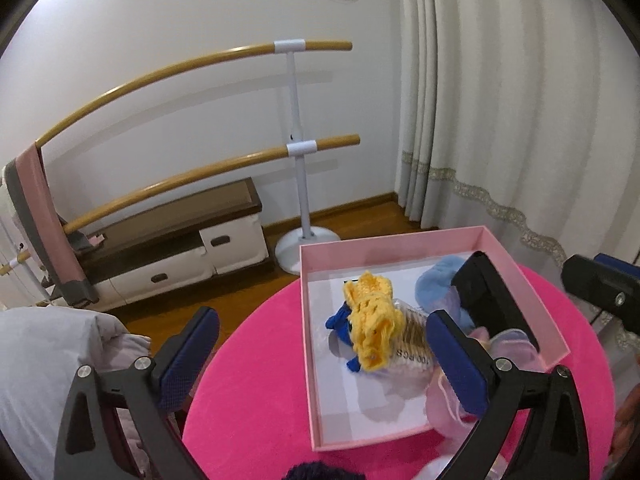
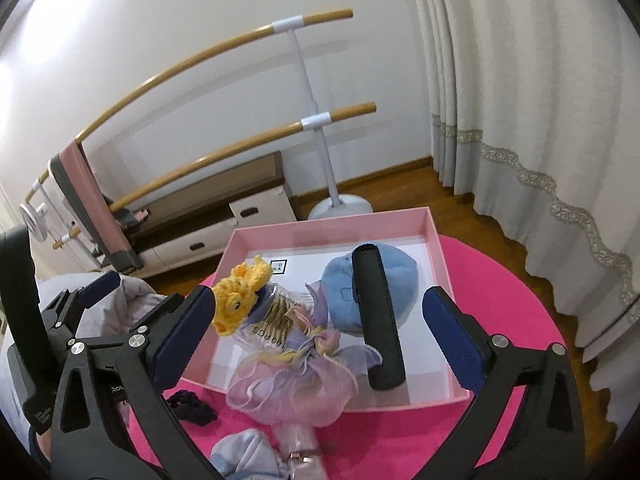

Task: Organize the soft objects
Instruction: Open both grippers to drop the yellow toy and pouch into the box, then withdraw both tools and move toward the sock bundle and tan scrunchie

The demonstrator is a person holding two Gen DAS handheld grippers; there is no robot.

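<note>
sitting on the round pink table [image 2: 500,300], one pink box [image 2: 332,226] holds five things: one yellow crochet toy [image 2: 236,298], one clear packet of swabs [image 2: 276,320], one blue plush [image 2: 400,276], one black bar [image 2: 378,316], one lilac organza pouch [image 2: 292,380] spilling over its rim. left gripper [image 1: 320,354] and right gripper [image 2: 316,334] both gape wide, holding nothing.

In the left wrist view the near right tong finger [image 1: 460,360] covers part of the lilac organza pouch [image 1: 516,350], and the black bar [image 1: 486,292] hides the right half of the light blue plush [image 1: 434,282]. A dark knitted thing [image 1: 316,472] is cut off by the bottom edge. In the right wrist view the pale blue cloth [image 2: 244,454] on the pink desk [image 2: 516,320] runs past the bottom edge, and the print on the clear packet [image 2: 276,316] is too small to read in full.
</note>
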